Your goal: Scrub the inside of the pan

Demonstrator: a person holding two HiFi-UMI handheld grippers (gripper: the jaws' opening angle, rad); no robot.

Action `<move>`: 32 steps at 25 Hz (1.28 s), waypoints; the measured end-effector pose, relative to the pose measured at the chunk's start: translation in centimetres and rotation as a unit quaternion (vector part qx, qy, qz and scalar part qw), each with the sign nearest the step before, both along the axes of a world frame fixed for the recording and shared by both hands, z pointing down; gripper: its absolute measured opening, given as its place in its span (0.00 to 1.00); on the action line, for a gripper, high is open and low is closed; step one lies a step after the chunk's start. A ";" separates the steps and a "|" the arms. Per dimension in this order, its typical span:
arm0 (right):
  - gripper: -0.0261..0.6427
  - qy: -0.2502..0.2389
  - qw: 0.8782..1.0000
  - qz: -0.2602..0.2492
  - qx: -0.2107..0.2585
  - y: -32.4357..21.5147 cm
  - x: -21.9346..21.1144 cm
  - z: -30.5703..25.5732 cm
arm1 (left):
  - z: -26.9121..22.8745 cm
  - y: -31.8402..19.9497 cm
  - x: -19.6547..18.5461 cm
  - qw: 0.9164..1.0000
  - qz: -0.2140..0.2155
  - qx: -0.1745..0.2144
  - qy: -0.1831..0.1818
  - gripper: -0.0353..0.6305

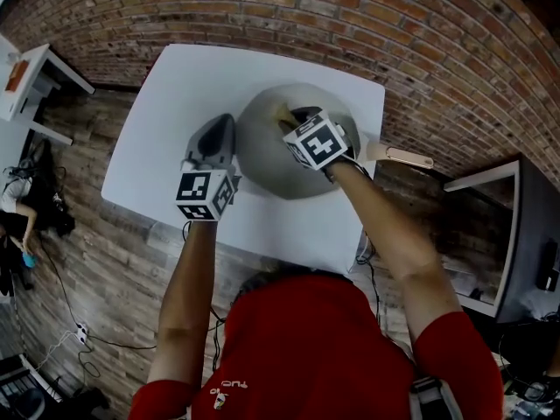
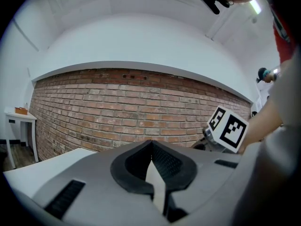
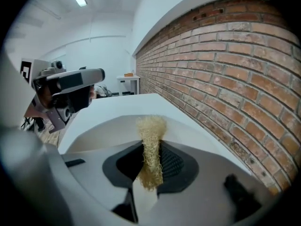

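A grey pan sits in the middle of the white table, its pale handle pointing right. My right gripper reaches into the pan from the right, shut on a tan loofah scrubber. In the right gripper view the scrubber sticks up between the dark pads over the pan's pale inside. My left gripper lies beside the pan's left rim, pointing at the wall. Its pads meet with nothing seen between them.
A brick wall runs close behind the table. A small white side table stands at the far left and a dark cabinet at the right. Cables lie on the wooden floor.
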State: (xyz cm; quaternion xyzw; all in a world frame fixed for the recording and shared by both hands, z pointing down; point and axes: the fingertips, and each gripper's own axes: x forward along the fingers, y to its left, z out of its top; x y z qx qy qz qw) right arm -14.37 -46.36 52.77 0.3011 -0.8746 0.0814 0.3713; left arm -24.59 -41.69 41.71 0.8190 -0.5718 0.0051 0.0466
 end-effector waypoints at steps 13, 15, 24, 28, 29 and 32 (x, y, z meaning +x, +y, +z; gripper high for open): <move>0.17 0.007 0.992 -0.127 -0.026 9.3 -4.3 0.2 | -0.1 2.7 0.0 1.000 -0.016 0.000 0.007 0.07; 0.17 0.018 0.992 -0.118 -0.027 8.8 -3.5 0.7 | -0.2 3.1 -0.1 1.000 -0.018 0.000 0.006 0.07; 0.17 0.044 0.999 -0.027 0.002 3.2 3.3 0.8 | -0.3 4.0 -0.2 1.000 -0.019 0.000 0.003 0.07; 0.17 0.042 0.999 0.008 0.012 1.6 5.6 -0.2 | -0.3 4.0 0.2 1.000 -0.014 0.000 0.003 0.07; 0.17 0.039 0.999 0.013 0.013 1.5 5.9 -0.4 | -0.3 3.9 0.4 1.000 -0.012 0.000 0.003 0.07; 0.17 0.026 0.999 0.012 0.020 2.1 5.9 -1.5 | -0.3 3.8 0.8 1.000 -0.008 -0.001 0.003 0.07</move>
